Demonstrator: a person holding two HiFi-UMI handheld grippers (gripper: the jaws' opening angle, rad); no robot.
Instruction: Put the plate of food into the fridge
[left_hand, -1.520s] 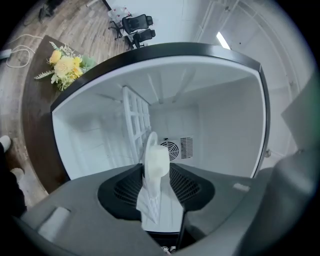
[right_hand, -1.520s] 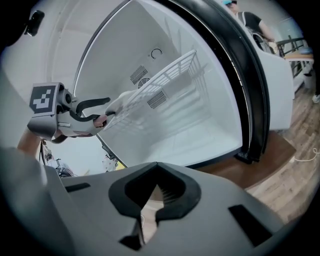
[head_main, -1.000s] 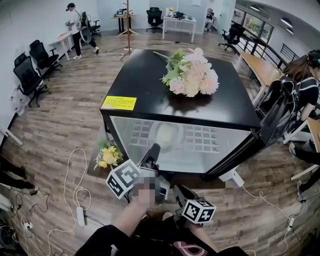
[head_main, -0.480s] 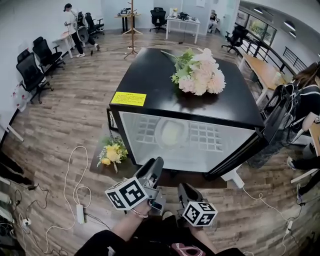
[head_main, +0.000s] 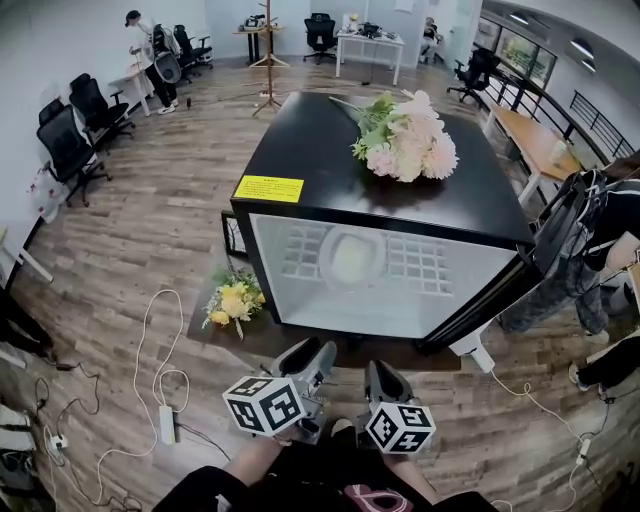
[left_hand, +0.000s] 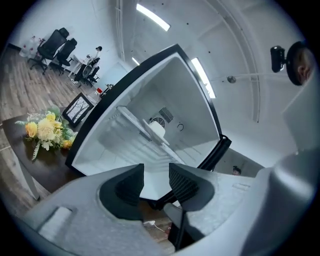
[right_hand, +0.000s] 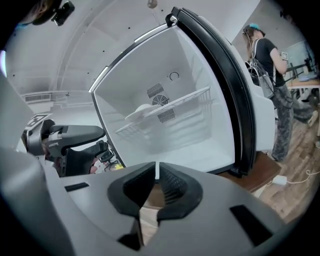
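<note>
Left gripper (left_hand: 156, 172) hangs released, empty; right gripper (right_hand: 156, 174) is clenched on nothing — both at 6 o'clock from the fridge (head_main: 400, 212). Inside, the plate (head_main: 352, 258) rests on the wire shelf (head_main: 425, 268).

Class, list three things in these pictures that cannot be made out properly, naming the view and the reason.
1. Food on the plate: head view, too small and pale.
2. Print on the yellow label: head view, too small.
3. The person at right: head view, cut off by the picture's edge.
</note>
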